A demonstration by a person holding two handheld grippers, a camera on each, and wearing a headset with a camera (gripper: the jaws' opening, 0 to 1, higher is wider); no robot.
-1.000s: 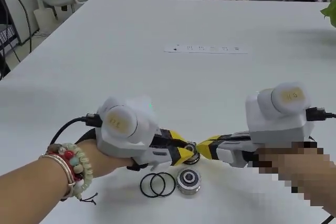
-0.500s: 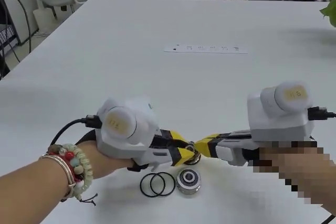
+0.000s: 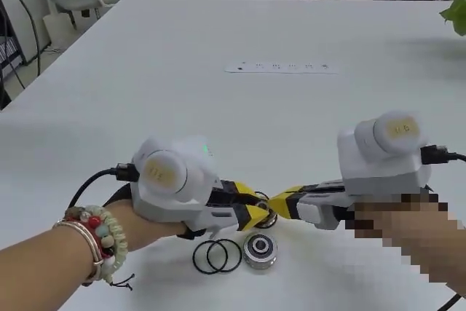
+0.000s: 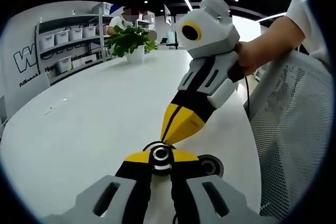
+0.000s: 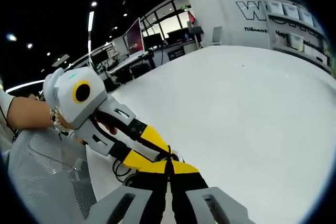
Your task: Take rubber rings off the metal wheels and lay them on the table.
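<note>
Shiny metal wheel [image 4: 161, 157], matt rubber rings [image 3: 217, 256], smooth table [image 3: 218, 121].

Two thin round rubber rings [image 3: 217, 255] are black; the round metal wheel [image 3: 260, 250] silver, dark-centred; the tabletop [image 3: 218, 107] plain white; the left gripper [image 3: 263, 216] white, its fingers [image 3: 251, 214] yellow-and-black.

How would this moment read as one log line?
left gripper: shut on wheel | right gripper: shut, tip at wheel | table: two rings, second wheel

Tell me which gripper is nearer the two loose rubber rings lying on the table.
Left. The left gripper is just beyond the rubber rings, clamping the held wheel; the right gripper lies farther right, past the loose wheel.
</note>
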